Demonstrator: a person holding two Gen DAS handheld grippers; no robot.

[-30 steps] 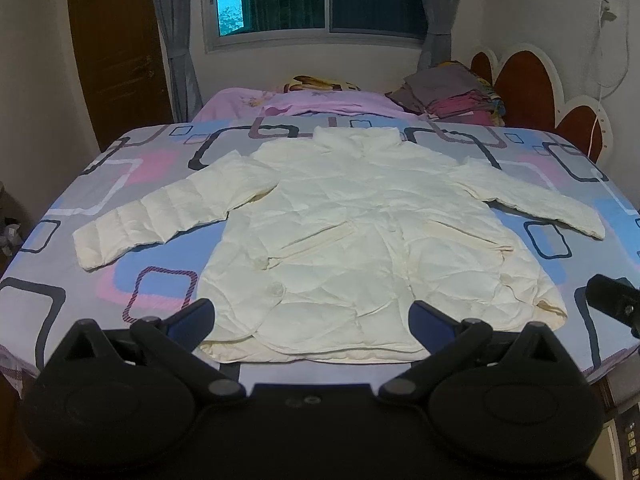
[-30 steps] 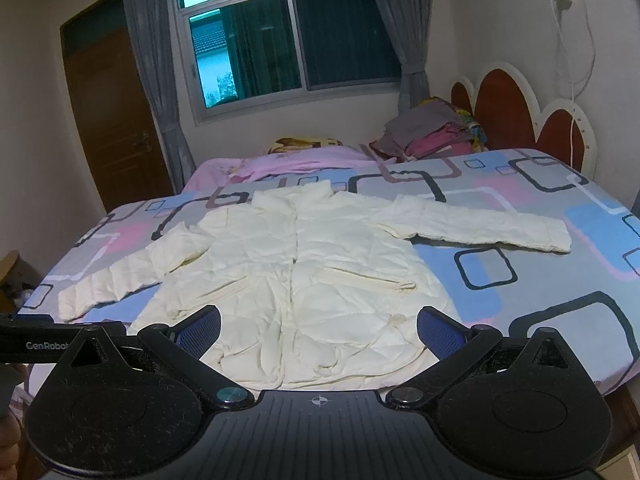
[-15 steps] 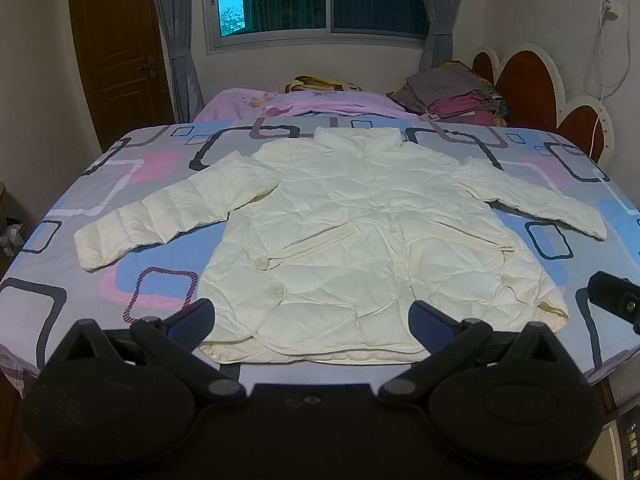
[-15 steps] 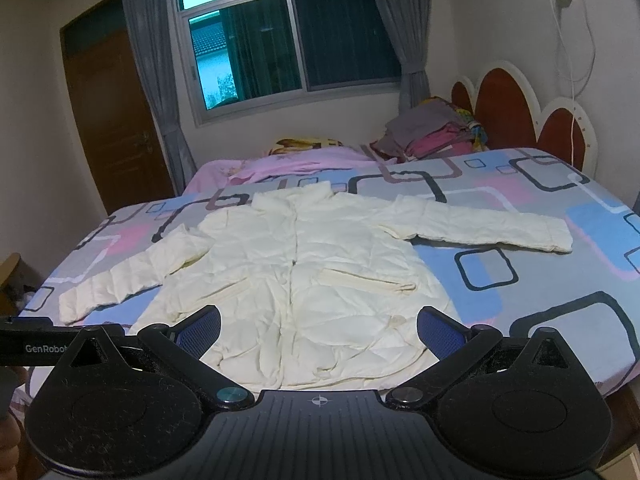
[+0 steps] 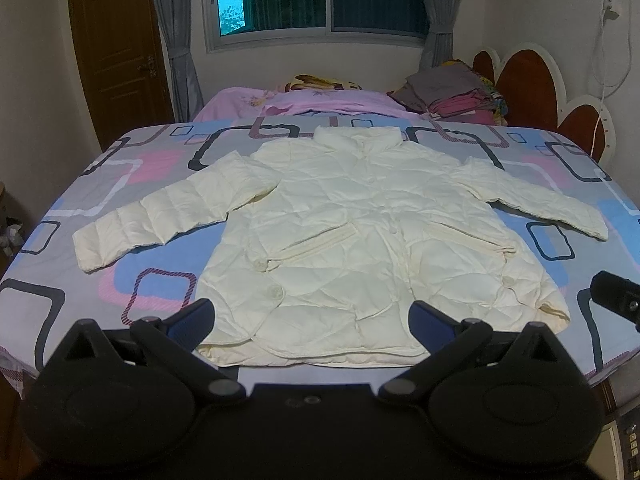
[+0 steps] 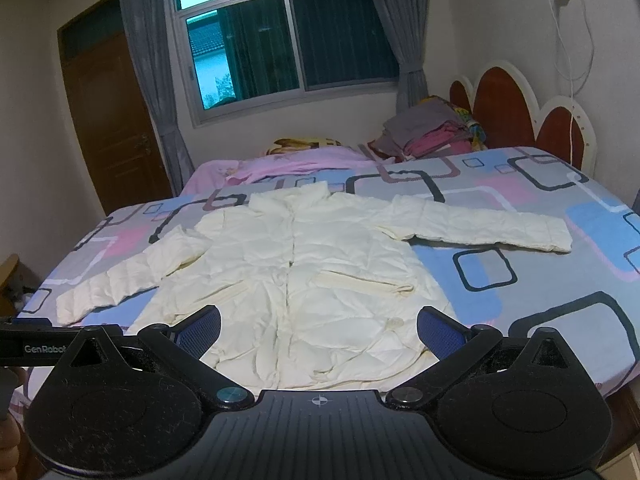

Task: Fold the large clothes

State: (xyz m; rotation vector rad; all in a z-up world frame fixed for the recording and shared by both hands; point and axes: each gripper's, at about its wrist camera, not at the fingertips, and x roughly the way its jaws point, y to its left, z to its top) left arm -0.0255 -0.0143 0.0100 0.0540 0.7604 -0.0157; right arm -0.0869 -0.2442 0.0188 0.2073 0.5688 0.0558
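Left hand-held gripper [image 5: 310, 322]: matte black rounded housings, blue ribbed fingertips [image 5: 188, 322]. Right hand-held gripper [image 6: 318, 330]: same build, silver pivot screws, dusty, crosshair mark.

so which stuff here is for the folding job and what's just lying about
For the job:
cream quilted puffer jacket, spread flat
patterned bedspread under it

Just lying about:
pile of folded grey and pink clothes
pink blanket

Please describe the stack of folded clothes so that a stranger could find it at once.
Start at the bed and look to its far end, beside the red scalloped headboard. The stack of folded clothes sits there, grey on top, pink beneath, unlike the cream jacket spread flat.
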